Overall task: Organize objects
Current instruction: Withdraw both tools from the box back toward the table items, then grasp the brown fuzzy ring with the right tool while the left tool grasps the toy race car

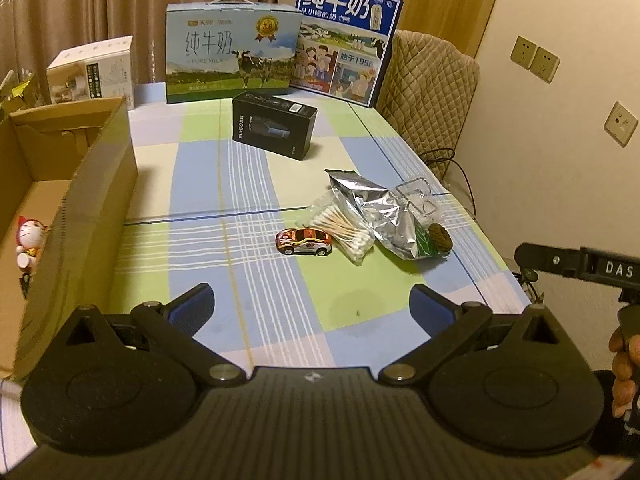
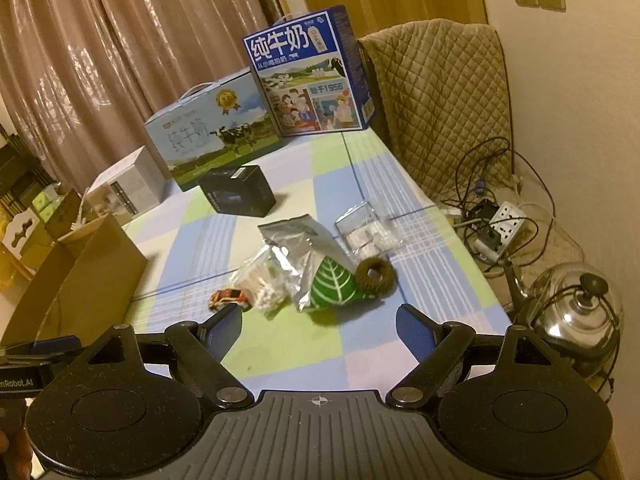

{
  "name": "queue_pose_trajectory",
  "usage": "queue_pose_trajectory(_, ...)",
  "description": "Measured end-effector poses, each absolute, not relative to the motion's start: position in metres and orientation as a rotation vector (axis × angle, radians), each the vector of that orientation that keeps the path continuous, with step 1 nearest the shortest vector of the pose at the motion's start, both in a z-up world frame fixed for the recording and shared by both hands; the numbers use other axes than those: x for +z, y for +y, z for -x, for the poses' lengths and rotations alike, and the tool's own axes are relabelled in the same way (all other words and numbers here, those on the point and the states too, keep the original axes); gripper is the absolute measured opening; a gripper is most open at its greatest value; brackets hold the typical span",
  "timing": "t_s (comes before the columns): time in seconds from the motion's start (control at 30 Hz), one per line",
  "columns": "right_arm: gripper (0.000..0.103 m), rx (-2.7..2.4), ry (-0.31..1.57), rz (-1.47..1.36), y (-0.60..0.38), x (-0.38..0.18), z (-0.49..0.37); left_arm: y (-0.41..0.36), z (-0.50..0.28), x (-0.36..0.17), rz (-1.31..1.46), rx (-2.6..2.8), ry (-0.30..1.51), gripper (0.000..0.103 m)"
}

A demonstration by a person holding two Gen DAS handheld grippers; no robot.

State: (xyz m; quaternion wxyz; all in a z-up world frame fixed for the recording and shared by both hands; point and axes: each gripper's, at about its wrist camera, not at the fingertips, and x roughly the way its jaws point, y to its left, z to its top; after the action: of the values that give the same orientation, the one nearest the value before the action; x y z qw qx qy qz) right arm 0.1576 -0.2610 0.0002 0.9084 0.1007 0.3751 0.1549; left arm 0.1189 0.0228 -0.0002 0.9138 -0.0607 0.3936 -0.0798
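Reading "PURE MILK" on carton, "FLYCO" on black box; both tools spread, empty.

Black box, mid-counter: "FLYCO" on its side. Behind it, cow-print milk carton: "纯牛奶", "PURE MILK". Right of that, blue milk carton: "纯牛奶", "1956". Right claw mount: "DAS".

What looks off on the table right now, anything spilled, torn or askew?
Nothing spilled. The loose items sit in an untidy heap: the silver foil bag is crumpled and torn open at the top, lying partly over the bag of cotton swabs. The toy car sits apart beside them. A faint stain marks the tablecloth.
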Motion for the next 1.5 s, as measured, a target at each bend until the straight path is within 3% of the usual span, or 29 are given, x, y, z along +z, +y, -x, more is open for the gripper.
queue_pose_trajectory(0.23, 0.08, 0.316, 0.774, -0.152, -0.256, -0.02, -0.199, 0.019, -0.146, -0.017, 0.136, -0.164, 0.823, 0.102)
queue_pose_trajectory(0.47, 0.057, 0.304, 0.824, -0.133, -0.255, -0.054, -0.243, 0.017, -0.175, -0.041, 0.147, -0.16, 0.848, 0.102)
queue_pose_trajectory(0.93, 0.043, 0.268, 0.916, -0.152, -0.258, -0.1, -0.287, 0.01, -0.216, -0.073, 0.153, -0.176, 0.871, 0.102)
queue_pose_trajectory(1.03, 0.034, 0.271, 0.917, -0.15, -0.257, -0.101, -0.29, 0.008, -0.221, -0.078, 0.159, -0.176, 0.874, 0.102)
queue_pose_trajectory(1.17, 0.007, 0.267, 0.91, -0.12, -0.253, -0.099, -0.288, 0.006, -0.227, -0.085, 0.158, -0.178, 0.88, 0.102)
queue_pose_trajectory(1.5, 0.005, 0.273, 0.858, -0.149, -0.251, -0.089, -0.278, -0.006, -0.242, -0.097, 0.123, -0.181, 0.864, 0.102)
